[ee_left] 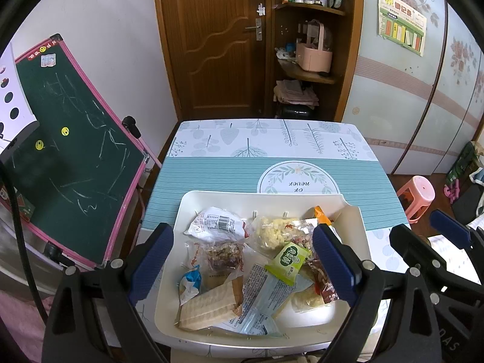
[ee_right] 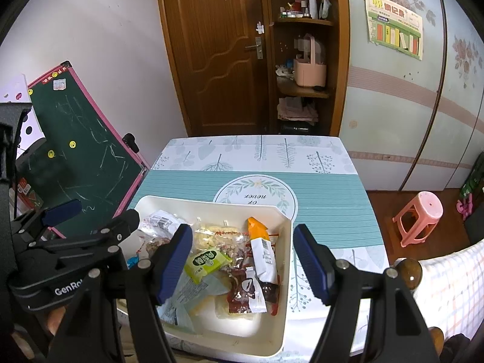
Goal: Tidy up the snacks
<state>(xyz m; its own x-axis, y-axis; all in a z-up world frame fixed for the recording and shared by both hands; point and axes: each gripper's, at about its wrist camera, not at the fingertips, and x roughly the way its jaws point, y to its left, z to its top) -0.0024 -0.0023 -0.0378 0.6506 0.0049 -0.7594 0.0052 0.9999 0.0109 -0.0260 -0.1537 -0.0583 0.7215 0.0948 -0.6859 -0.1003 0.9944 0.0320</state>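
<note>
White plastic, one tray sits at the tabletop's near edge with roughly nine snack packets; the left claw hovers released. Right wrist view: one right claw, also released, straddles the tray's right wall.

The cream tray looks like smooth, slightly glossy plastic. Its snack wrappers are shiny, crinkled film. The tablecloth looks printed and smooth, the door varnished wood
</note>
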